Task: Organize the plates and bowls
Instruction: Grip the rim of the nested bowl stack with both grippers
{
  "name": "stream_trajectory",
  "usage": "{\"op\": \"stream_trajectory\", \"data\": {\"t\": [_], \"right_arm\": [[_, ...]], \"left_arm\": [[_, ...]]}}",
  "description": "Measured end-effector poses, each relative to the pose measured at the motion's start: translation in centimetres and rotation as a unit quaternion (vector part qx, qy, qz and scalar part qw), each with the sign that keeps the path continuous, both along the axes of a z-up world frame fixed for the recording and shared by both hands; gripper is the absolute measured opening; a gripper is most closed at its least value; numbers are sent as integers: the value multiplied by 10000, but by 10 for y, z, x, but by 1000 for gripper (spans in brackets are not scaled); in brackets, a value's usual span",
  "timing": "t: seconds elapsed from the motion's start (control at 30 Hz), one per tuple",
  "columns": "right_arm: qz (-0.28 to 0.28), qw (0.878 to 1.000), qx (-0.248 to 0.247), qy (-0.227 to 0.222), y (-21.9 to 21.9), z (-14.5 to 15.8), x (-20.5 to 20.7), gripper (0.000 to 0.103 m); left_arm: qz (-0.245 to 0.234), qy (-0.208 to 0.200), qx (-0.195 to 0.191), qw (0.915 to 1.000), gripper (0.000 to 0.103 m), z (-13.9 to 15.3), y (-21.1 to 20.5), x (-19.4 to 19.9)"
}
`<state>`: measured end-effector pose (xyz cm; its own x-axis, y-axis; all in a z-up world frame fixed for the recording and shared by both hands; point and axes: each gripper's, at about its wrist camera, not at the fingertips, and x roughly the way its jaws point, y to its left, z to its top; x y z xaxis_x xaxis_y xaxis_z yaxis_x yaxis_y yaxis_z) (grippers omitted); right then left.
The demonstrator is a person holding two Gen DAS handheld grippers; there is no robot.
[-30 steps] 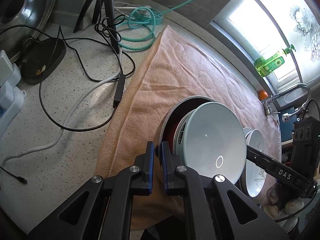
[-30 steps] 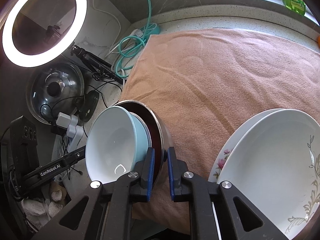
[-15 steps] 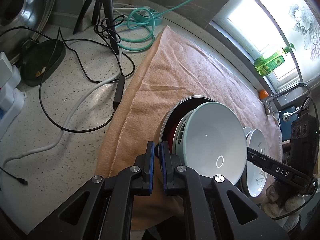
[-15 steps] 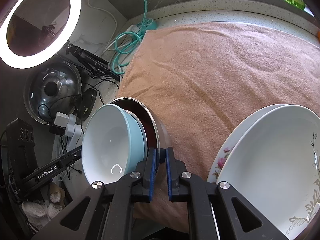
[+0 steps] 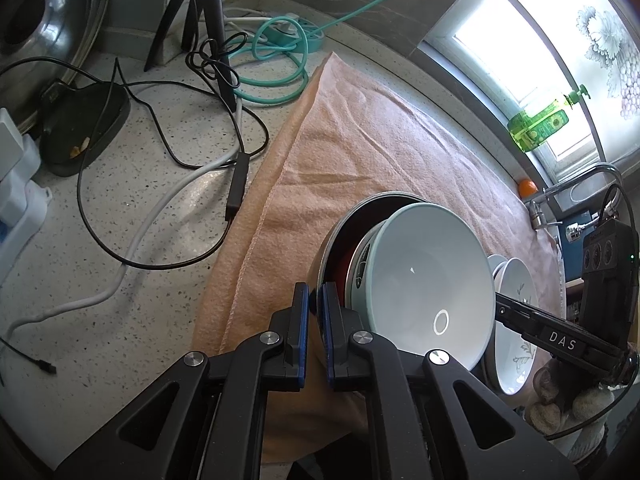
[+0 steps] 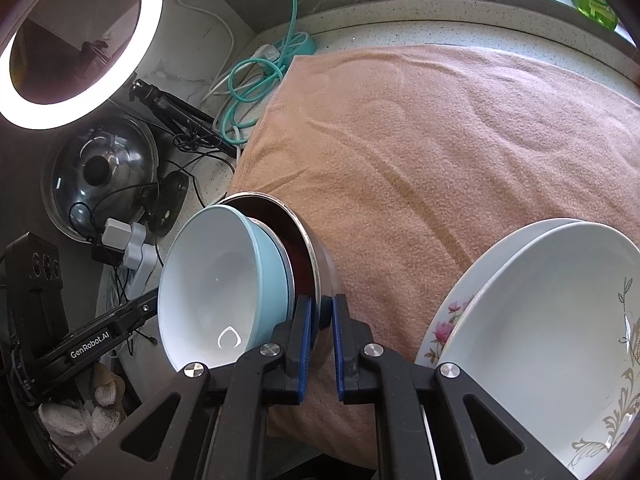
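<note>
Speckled stone counter point(image 5: 120, 280) on the far left, all glossy flecks, with a mess of thin black cable point(image 5: 132, 184) and a fatter white cord point(image 5: 168, 200) looping over it. Back by the wall there's a coil of teal cable point(image 5: 276, 76) and the domed steel pot lid point(image 6: 100, 168), shiny with a black knob.

Moving right, a peach terry towel point(image 6: 440, 152) covers most of the counter, soft nap, a few shallow creases, stitched hem on its left edge.

On the towel's near edge sits the nested stack, tipped up on its side: a round metal-rimmed bowl point(image 5: 340, 232) with a dark red inside, then a pale blue bowl point(image 5: 428, 280) tucked into it, smooth glaze, white interior.

Left gripper point(image 5: 314, 304) is clamped tight on the metal bowl's rim, blue pads either side of the thin edge. Right gripper point(image 6: 321, 320) is pinching that same rim from the other side, jaws nearly closed around it.

Furthest right, two white plates point(image 6: 540, 320) lean stacked, glossy, the back one with pink flowers, the front one with a grey-gold vine. A green soap bottle point(image 5: 536, 124) sits on the bright window ledge.
</note>
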<state>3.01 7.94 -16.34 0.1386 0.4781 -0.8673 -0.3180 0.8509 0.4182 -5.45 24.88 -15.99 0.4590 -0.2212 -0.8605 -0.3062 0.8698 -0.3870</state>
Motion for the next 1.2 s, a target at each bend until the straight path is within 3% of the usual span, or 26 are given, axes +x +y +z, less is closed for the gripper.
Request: {"op": "stream_trajectory", "data": {"t": [0.2, 0.33, 0.87, 1.2], "right_arm": [[-33, 10000, 7, 32, -1, -1, -1, 9], [-170, 9997, 98, 110, -5, -2, 1, 9], [-217, 9997, 111, 85, -5, 1, 0, 9], [-317, 9992, 225, 3, -17, 17, 2, 9]], "left_arm": [[-8, -28, 147, 9999, 5, 2, -4, 0], [76, -26, -24, 10000, 5, 2, 1, 0], [127, -27, -99, 9999, 5, 1, 0, 0], [20, -257, -78, 9996, 5, 25, -8, 4]]}}
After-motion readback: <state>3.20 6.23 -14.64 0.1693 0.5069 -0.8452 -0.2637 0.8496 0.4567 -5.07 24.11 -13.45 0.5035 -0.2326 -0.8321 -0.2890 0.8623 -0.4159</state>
